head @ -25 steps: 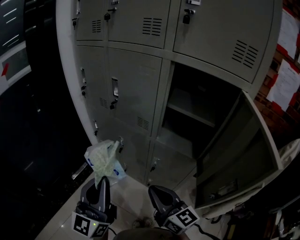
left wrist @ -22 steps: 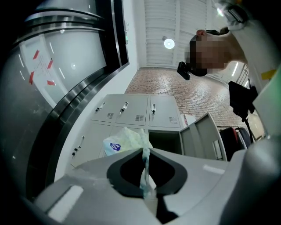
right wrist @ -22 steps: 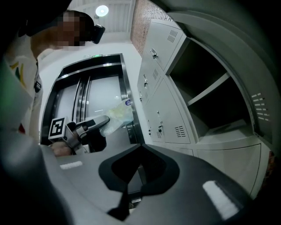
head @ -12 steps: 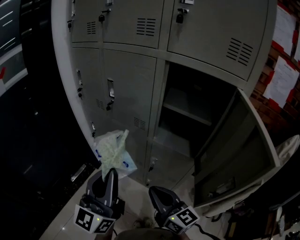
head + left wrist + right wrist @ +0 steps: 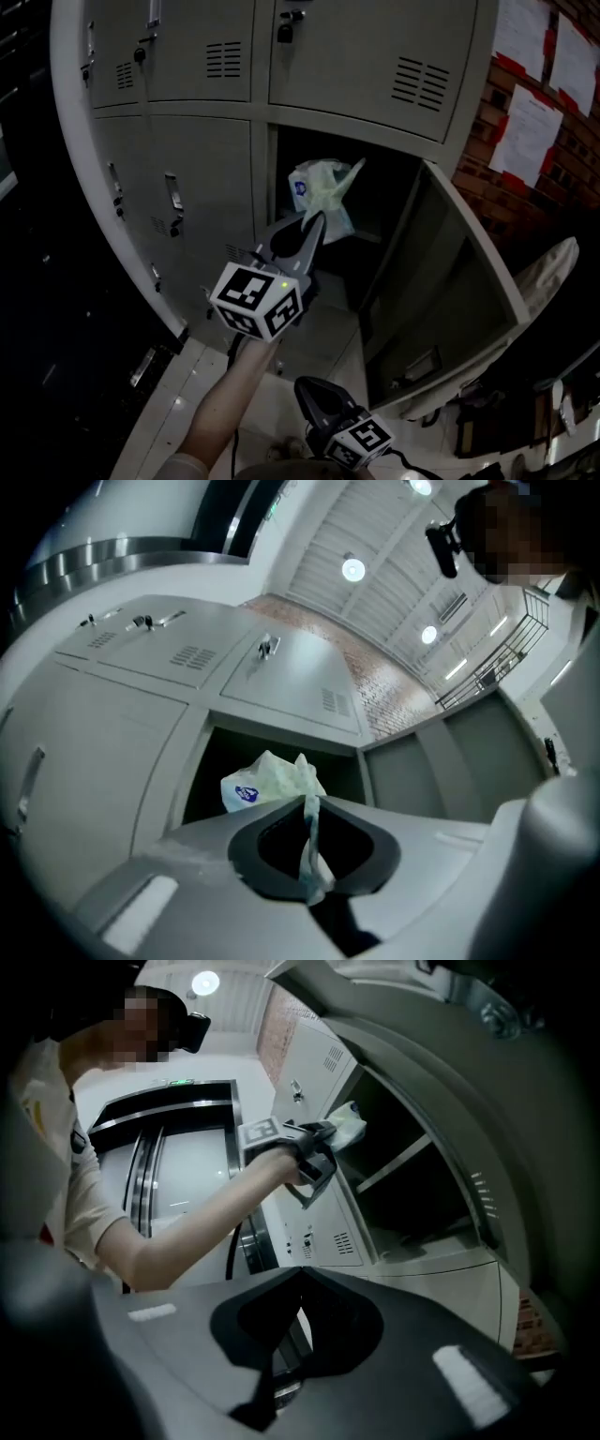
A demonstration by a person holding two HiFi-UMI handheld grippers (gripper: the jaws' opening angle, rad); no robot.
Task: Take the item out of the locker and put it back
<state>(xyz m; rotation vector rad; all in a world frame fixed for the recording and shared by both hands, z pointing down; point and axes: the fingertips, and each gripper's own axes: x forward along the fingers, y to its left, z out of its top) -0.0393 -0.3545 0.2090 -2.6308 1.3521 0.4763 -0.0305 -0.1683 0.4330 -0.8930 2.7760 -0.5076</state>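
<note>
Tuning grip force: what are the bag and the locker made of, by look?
Bag: thin plastic film, probably; pale, semi-translucent, crinkled, gathered to a strand where pinched, blue print.
Locker: painted sheet metal, likely steel; flat matte grey panels, pressed louvre vents, thin door edge.

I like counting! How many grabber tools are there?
2. The left gripper, at the open locker, pinches a plastic bag; the right gripper hangs low, shut.

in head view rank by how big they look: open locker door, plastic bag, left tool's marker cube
1. open locker door
2. plastic bag and left tool's marker cube: about alike; cube sits nearer the camera
</note>
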